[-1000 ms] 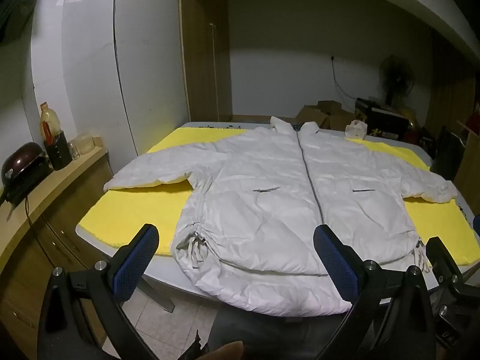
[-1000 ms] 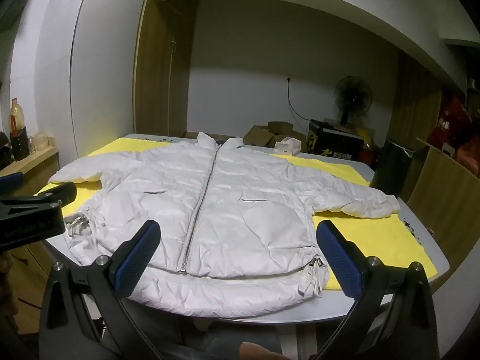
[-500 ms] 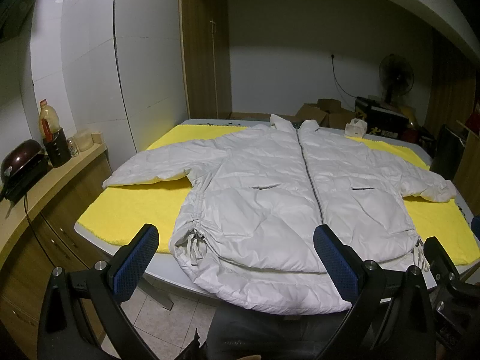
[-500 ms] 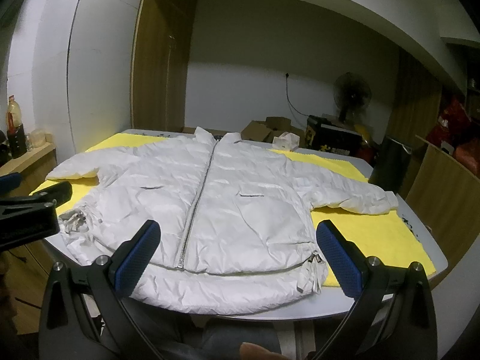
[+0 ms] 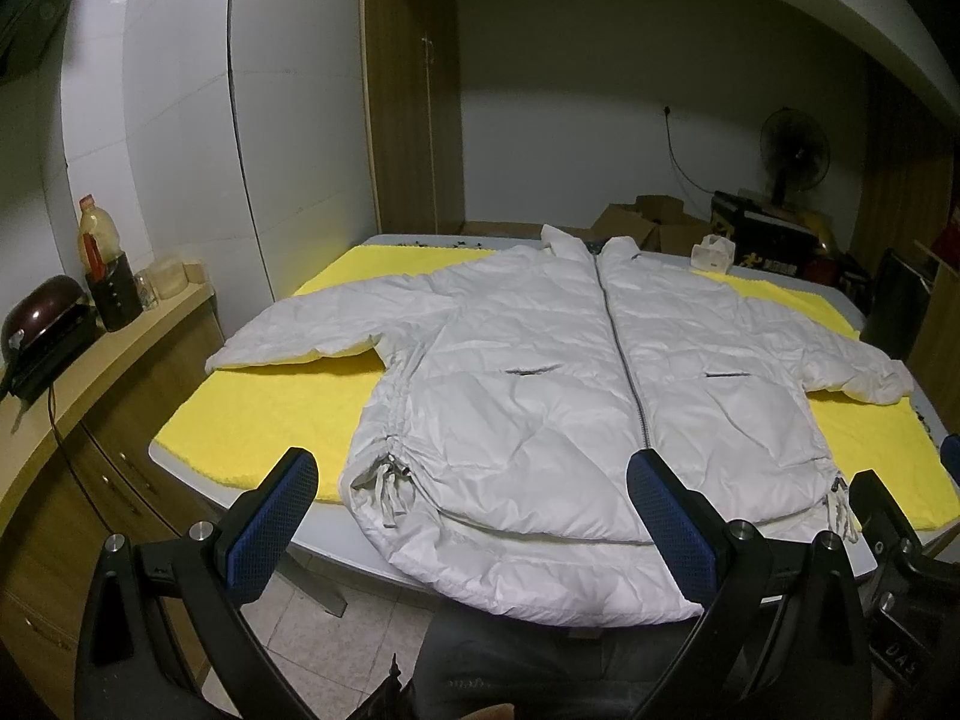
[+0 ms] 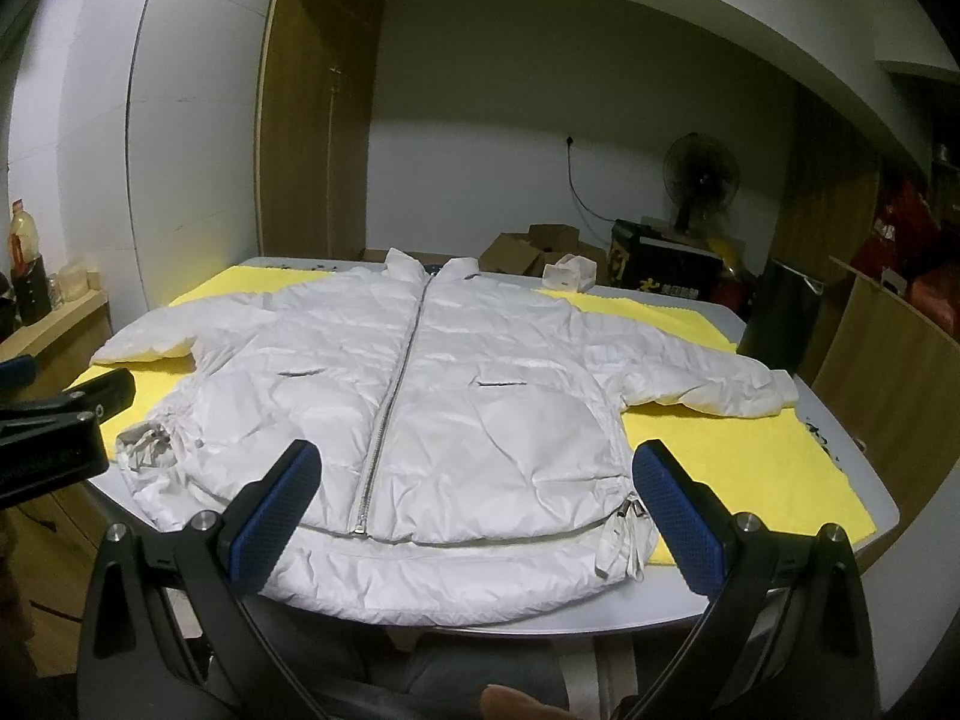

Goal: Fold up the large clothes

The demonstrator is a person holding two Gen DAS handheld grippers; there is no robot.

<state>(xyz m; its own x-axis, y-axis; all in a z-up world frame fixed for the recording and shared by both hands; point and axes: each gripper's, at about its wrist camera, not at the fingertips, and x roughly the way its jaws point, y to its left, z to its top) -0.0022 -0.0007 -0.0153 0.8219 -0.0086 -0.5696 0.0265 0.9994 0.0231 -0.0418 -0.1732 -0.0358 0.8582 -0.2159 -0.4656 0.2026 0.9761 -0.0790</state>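
Grey table top (image 6: 864, 498) fills the middle of both views, and most of it is covered by a yellow mat (image 5: 270, 414). Nearest the cameras, at the lower edge of each frame, the left gripper (image 5: 474, 516) and the right gripper (image 6: 474, 510) are held short of the table with their blue-padded fingers spread wide apart and nothing between them. A side of the left gripper is also caught at the left edge of the right wrist view.

Beyond the fingers, a white padded jacket (image 5: 576, 396) is laid flat and face up on the mat. It is zipped, its hem overhangs the near table edge, and its collar lies toward the far side. Both sleeves are spread outward: one sleeve (image 5: 312, 330) toward the left of the frame, the other sleeve (image 6: 702, 372) toward the right. Drawstrings are seen gathered at each lower corner of the hem.

Farther back, a sideboard with a bottle (image 5: 96, 234) stands at the left, and cardboard boxes (image 6: 534, 249) and a fan (image 6: 699, 174) stand against the rear wall.

No fold is yet made; the step is judged to be the approach. A pinch on a sleeve or side edge is called for next, with thick, springy padding to be carried inward across the body.
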